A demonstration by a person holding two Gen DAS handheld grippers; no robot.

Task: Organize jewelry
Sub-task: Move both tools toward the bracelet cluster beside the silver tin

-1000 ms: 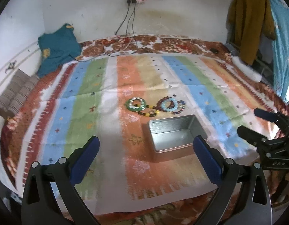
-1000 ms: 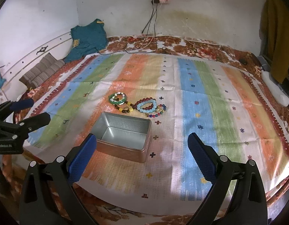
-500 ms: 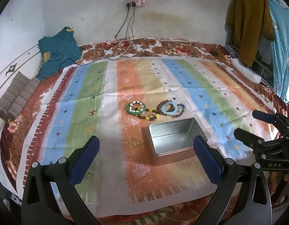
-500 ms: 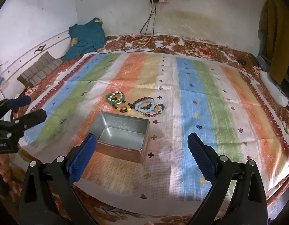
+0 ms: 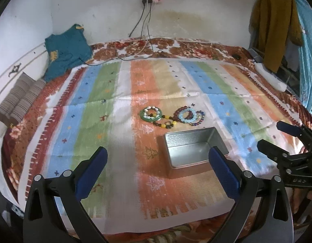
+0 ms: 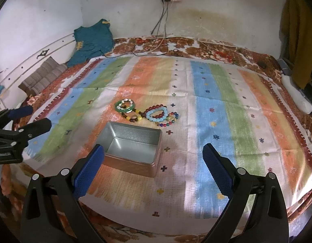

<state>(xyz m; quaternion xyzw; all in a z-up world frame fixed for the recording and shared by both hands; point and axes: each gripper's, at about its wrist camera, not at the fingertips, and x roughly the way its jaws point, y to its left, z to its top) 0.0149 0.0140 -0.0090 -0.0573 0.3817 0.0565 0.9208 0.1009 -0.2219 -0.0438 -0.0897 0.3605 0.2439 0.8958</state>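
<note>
Blue-padded left claw gaping (empty); right claw likewise.

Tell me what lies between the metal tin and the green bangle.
Between the metal tin and the green bangle lies a strand of dark and yellow beads on the striped cloth; the right wrist view shows it best.

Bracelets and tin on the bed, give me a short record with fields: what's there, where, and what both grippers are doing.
surface: striped cloth spread over a bed
tin: open, nothing inside it, standing on the cloth
bracelets: a cluster of bead bracelets lying on the cloth just behind the tin, none in it
green bangle: left end of the cluster
left gripper: open, holding nothing, off the cloth
right gripper: open, holding nothing, off the cloth
progress: no jewelry moved into the tin yet
</note>
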